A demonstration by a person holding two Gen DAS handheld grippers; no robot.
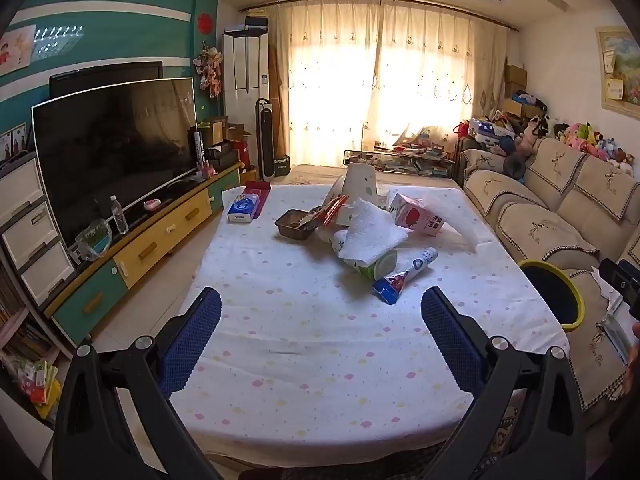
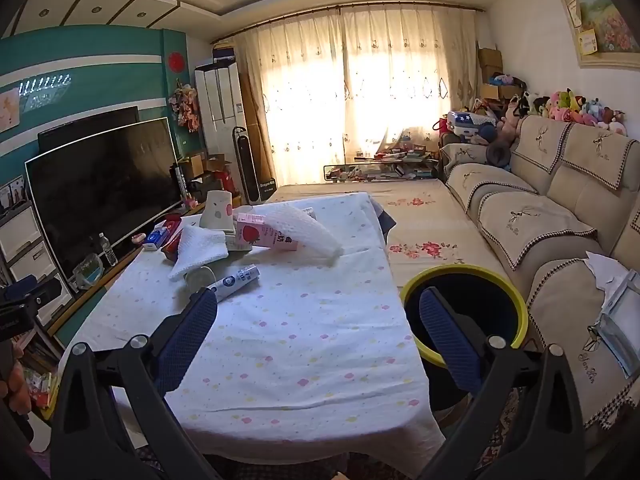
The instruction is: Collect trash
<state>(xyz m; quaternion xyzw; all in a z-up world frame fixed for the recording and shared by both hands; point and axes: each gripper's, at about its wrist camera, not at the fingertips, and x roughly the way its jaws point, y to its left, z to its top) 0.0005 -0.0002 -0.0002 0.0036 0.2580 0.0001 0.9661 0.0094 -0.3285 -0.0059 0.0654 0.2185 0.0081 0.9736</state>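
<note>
While both the left gripper [image 1: 321, 307] and right gripper [image 2: 313, 311] stand wide apart and empty, the trash pile [image 1: 360, 224] sits untouched on the tabletop [image 1: 304, 344], well apart from the yellow-rimmed bin [image 2: 464, 280] beside it. Collection apparently not yet begun.

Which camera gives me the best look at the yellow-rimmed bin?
The right wrist view: the bin sits beside the table, almost its whole rim and dark inside visible, one gripper finger crossing it. The left wrist view catches only part of it near the right edge.
</note>
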